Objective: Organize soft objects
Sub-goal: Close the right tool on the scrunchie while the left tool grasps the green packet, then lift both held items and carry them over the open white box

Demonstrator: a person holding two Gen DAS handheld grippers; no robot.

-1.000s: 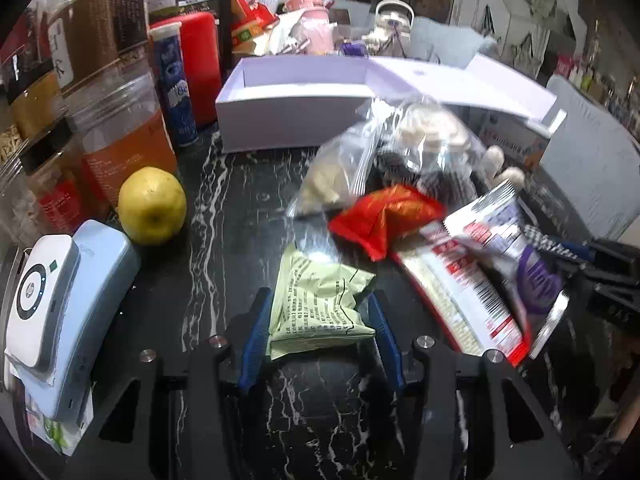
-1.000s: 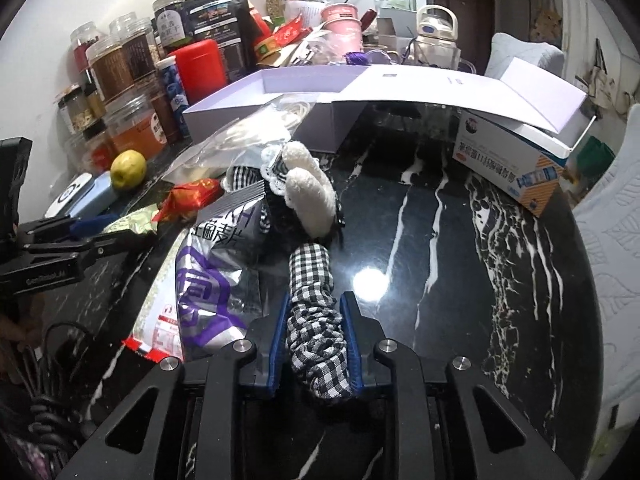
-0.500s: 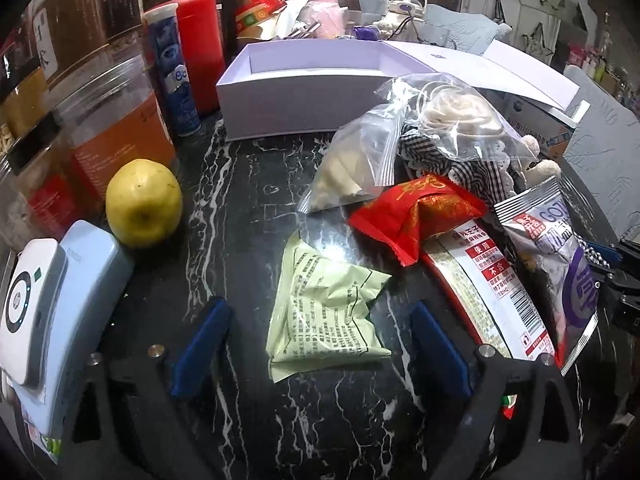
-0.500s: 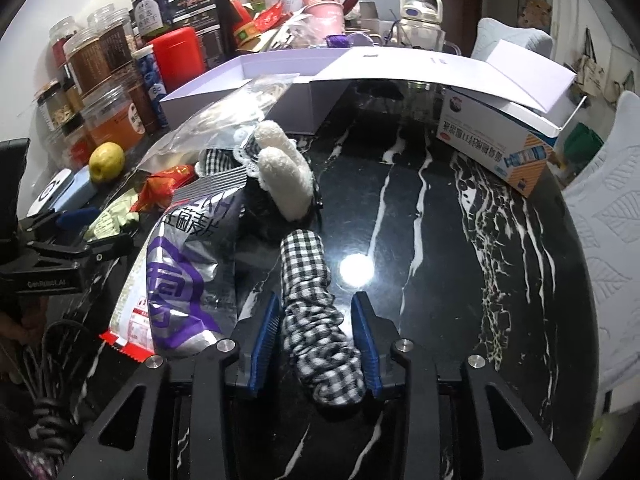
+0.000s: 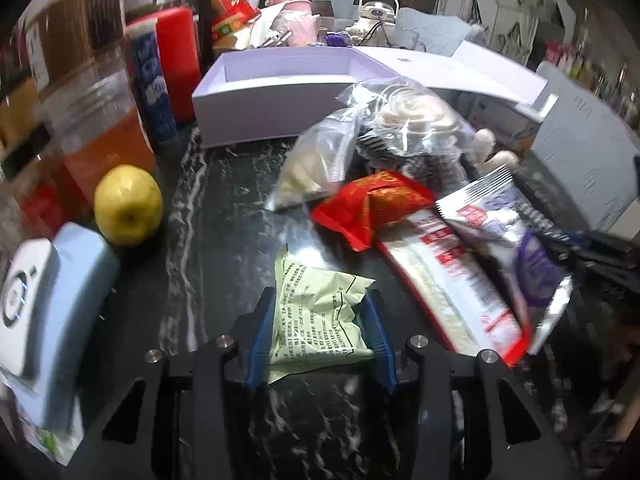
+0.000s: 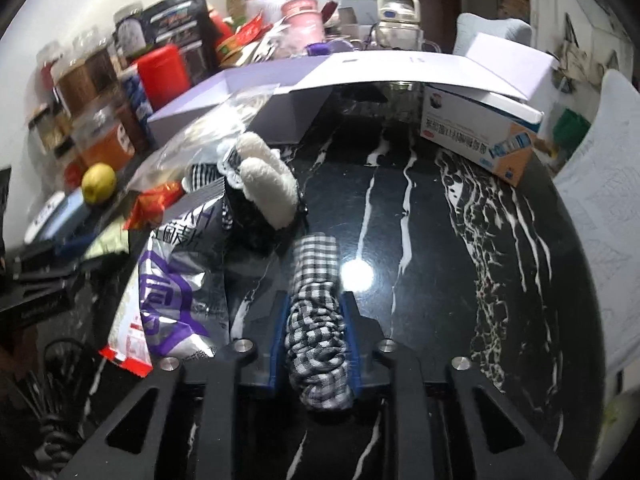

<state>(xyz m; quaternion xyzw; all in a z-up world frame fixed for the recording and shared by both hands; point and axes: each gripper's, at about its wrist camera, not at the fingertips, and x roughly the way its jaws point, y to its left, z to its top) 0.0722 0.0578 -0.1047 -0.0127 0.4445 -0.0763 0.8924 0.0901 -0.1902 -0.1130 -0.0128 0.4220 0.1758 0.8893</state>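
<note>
Grasp step: left claw (image 5: 320, 316) just closed, pinching pale green packet (image 5: 316, 320); right claw (image 6: 314, 320) just closed, pinching checkered cloth (image 6: 316, 320). Next: lifting toward lavender box (image 5: 276, 108) beyond.

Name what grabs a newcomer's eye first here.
Each gripper is clamped on something soft: the left gripper pinches a pale green packet, the right gripper a checkered fabric limb. Behind them, an open lavender box and a yellow fruit stand out.

Blurred Chinese print on the pale green packet (image 5: 316, 316) and carton (image 6: 480, 136), none legible
</note>
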